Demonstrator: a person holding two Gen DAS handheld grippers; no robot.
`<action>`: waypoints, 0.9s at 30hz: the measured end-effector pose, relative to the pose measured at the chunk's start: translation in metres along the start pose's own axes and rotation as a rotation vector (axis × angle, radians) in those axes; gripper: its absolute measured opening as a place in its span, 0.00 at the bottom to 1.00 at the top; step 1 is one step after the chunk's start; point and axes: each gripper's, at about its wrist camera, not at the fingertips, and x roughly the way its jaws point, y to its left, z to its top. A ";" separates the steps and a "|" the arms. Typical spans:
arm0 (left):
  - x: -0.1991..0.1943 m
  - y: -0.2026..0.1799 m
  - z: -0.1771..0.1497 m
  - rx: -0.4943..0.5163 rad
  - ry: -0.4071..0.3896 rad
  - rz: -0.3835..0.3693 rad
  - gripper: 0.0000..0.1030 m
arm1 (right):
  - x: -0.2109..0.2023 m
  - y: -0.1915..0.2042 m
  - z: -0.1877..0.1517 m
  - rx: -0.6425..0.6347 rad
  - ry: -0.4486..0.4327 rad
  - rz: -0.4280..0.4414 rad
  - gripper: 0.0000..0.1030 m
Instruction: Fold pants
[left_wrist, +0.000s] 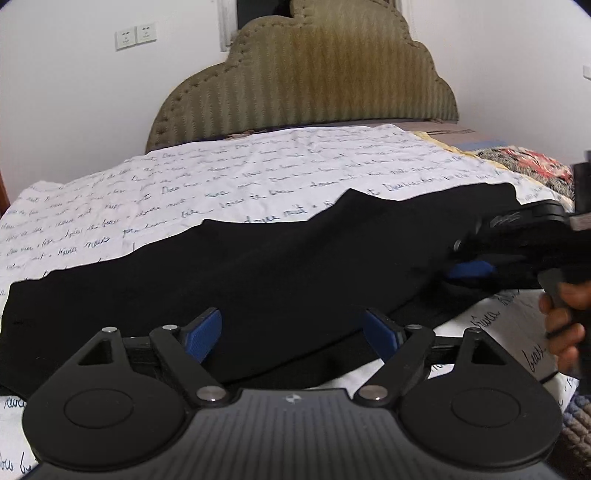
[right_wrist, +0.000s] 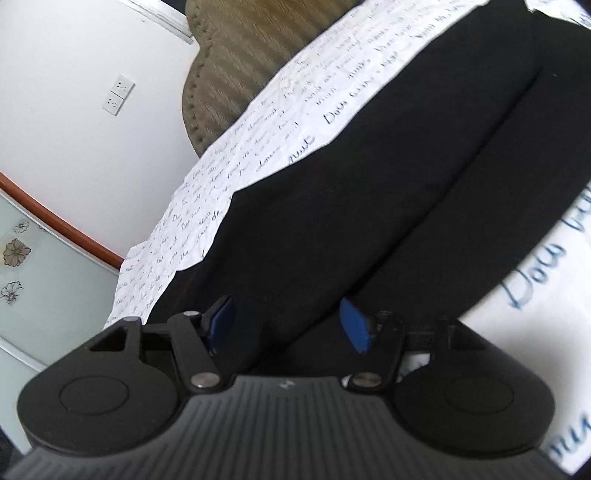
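Note:
Black pants lie flat across a white bed sheet with blue handwriting. My left gripper is open, its blue pads spread just above the near edge of the pants. My right gripper shows at the right of the left wrist view, low over the right end of the pants. In the right wrist view the pants run away lengthwise, a seam between the two legs visible. There my right gripper is open with its pads on either side of the black cloth, holding nothing.
A padded olive headboard stands at the far side of the bed against a white wall with sockets. A patterned quilt lies at the right. A glass panel with flower print is at the left.

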 end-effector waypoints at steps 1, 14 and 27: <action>-0.003 -0.002 -0.001 0.013 -0.006 0.005 0.82 | 0.002 -0.004 -0.002 0.031 0.009 0.011 0.07; -0.005 0.030 -0.001 -0.082 0.026 0.003 0.82 | -0.046 -0.006 -0.021 0.021 -0.015 0.051 0.05; 0.033 -0.020 0.024 0.045 0.010 -0.008 0.82 | -0.078 -0.033 0.009 0.062 -0.118 0.012 0.46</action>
